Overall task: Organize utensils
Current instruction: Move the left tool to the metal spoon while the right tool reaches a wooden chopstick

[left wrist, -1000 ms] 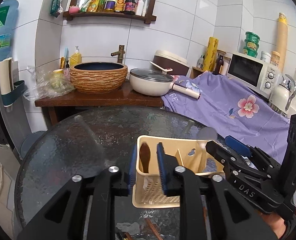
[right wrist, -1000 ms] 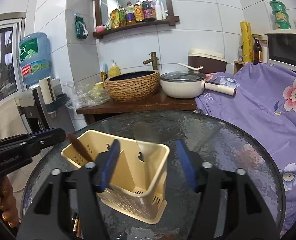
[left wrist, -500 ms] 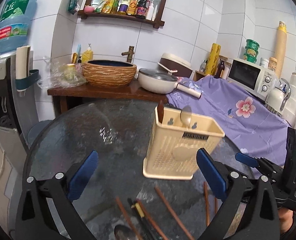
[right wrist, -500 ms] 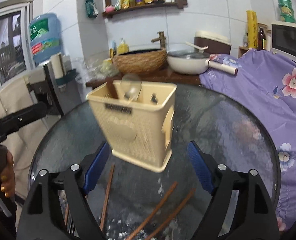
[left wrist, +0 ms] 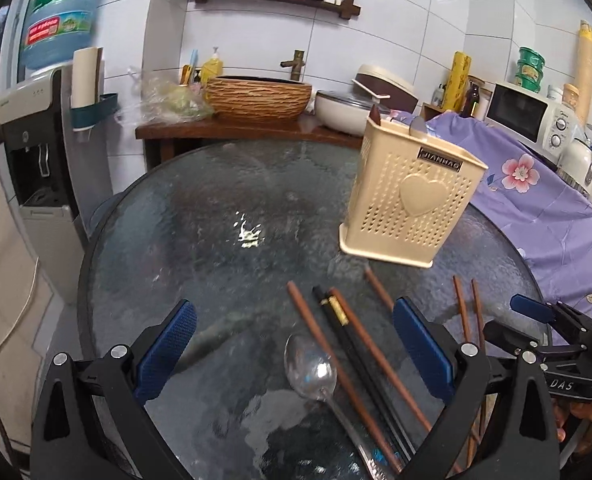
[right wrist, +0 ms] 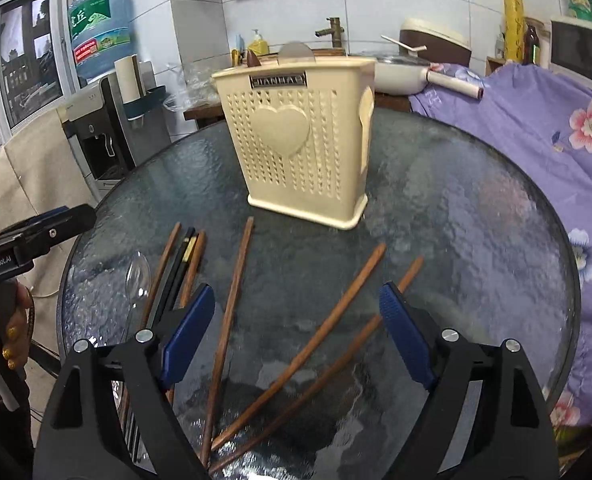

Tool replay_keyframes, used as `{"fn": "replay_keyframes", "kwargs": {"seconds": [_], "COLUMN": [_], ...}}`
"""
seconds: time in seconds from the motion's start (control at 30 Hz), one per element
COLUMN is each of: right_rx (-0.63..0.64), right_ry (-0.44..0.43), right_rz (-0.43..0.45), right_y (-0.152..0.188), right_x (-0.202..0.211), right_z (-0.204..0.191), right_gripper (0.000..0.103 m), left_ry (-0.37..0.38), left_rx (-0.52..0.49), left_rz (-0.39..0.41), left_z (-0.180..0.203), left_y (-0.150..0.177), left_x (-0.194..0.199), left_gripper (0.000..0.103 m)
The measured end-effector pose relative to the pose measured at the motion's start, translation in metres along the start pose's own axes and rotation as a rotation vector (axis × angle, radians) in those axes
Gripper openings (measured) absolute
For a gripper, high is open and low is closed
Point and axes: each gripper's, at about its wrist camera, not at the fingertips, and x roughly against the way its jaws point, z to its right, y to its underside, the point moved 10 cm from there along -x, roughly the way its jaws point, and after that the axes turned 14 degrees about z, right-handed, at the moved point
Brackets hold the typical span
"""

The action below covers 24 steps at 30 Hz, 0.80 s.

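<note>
My right tool, empty, jaws opening, straddles two brown chopsticks running toward one o'clock; left tool gapes wide.

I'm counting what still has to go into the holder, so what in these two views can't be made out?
- Cream utensil holder: both views show its walls only; just two utensil tips show above the rim.
- Metal spoon: handle cut off by the left view's bottom edge; in the right view, blurred.
- Brown chopsticks: near ends hidden under the right gripper.

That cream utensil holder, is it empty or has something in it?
Not empty: the cream utensil holder stands upright, with a brown tip and a metal utensil end above its rim.
</note>
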Motion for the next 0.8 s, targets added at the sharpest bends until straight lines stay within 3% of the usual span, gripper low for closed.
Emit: {"fn": "replay_keyframes", "kwargs": {"seconds": [0.2, 0.4, 0.53, 0.6, 0.8], "right_rx": [-0.006, 0.016, 0.048, 0.066, 0.126], "right_ry": [0.027, 0.032, 0.009, -0.008, -0.050], "right_rz": [-0.038, -0.060, -0.074, -0.075, -0.140], "right_y": [0.020, 0.036, 0.037, 0.033, 0.029], "right_x": [0.005, 0.011, 0.008, 0.005, -0.017], "right_z": [0.004, -0.001, -0.014, -0.023, -0.043], "right_gripper": [0.084, 0.083, 0.078, 0.077, 0.060], "left_ry": [-0.054, -0.052, -0.022, -0.011, 0.000], "left_rx": [-0.004, 0.010, -0.003, -0.005, -0.025], "left_rz": [-0.057, -0.100, -0.131, -0.140, -0.164], "left_z": [-0.018, -0.023, -0.015, -0.010, 0.000], "left_y": [0.032, 0.057, 0.066, 0.067, 0.069], "left_x": [0.006, 0.010, 0.008, 0.006, -0.001], "left_gripper": [0.097, 0.093, 0.078, 0.076, 0.063]}}
